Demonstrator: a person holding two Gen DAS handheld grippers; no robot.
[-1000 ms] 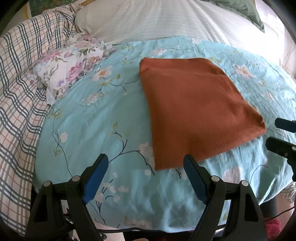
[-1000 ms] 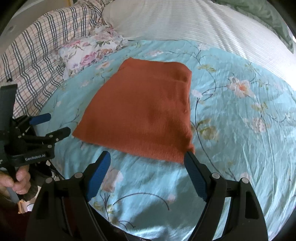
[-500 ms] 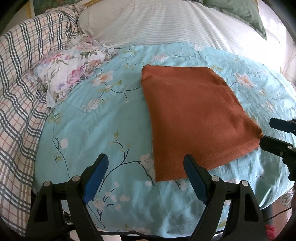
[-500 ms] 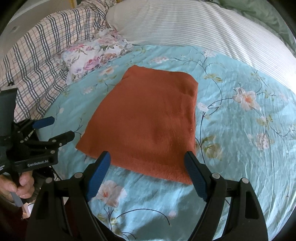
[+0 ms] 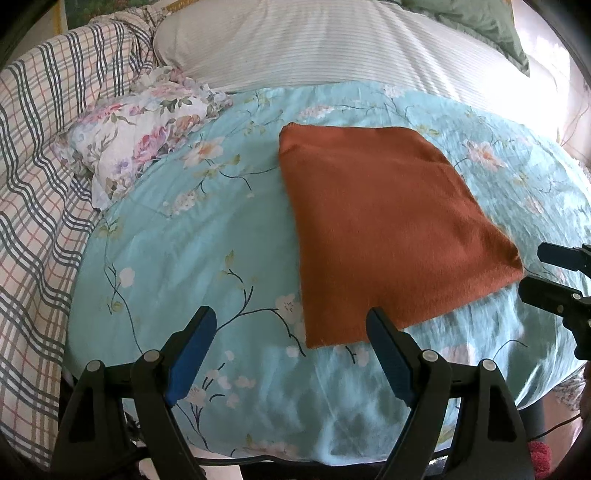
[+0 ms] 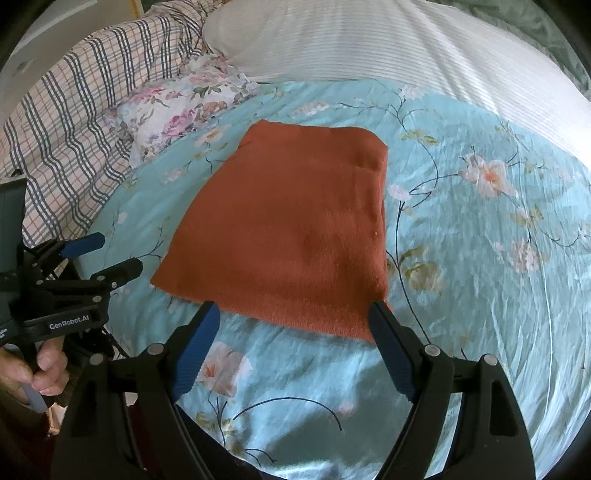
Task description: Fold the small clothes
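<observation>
A rust-orange garment lies folded flat in a rough rectangle on the turquoise floral bedspread; it also shows in the right wrist view. My left gripper is open and empty, just short of the garment's near left corner. My right gripper is open and empty, its fingertips at the garment's near edge. Each gripper shows in the other's view: the right one at the garment's right corner, the left one beside its left corner.
A floral cloth lies at the back left of the bedspread. A plaid blanket runs along the left. A white striped pillow and a green pillow lie behind. The bed's front edge is near.
Both grippers have moved forward toward the garment's near edge and stayed open. The garment has not moved.
</observation>
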